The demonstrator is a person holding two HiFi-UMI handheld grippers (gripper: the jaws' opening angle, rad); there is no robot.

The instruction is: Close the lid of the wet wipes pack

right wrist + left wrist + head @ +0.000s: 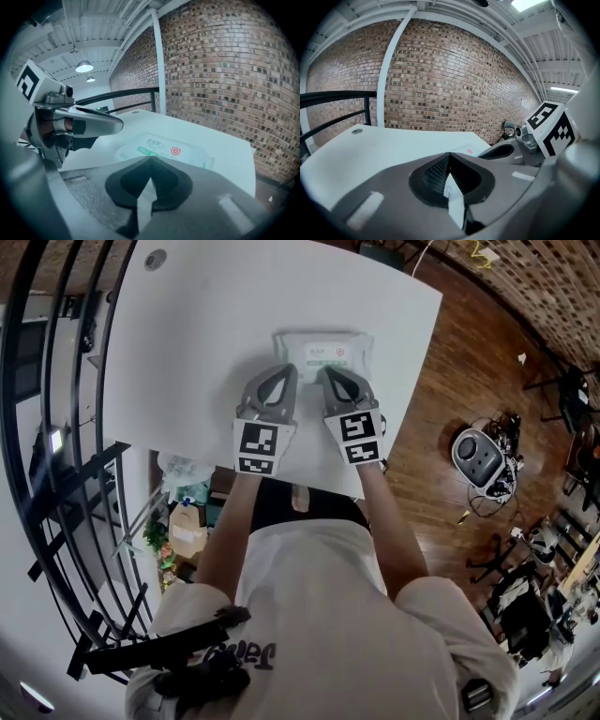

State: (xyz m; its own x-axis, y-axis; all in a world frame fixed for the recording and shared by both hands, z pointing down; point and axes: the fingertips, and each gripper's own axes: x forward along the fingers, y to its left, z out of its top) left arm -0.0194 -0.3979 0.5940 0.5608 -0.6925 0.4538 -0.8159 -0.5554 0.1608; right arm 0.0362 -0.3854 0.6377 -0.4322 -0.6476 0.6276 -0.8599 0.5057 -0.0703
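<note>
The white wet wipes pack lies flat on the white table, with a green and red label on top. No raised flap shows on it. My left gripper is shut and empty, its tip at the pack's near left edge. My right gripper is also shut and empty, at the pack's near right edge. In the left gripper view the closed jaws point past the pack's corner. The right gripper view has the shut tip just short of the pack, with the left gripper alongside.
The table's near edge runs just behind the grippers, and its right edge drops to a wooden floor. A black railing stands to the left. A grey round plug sits at the table's far corner. A round device lies on the floor.
</note>
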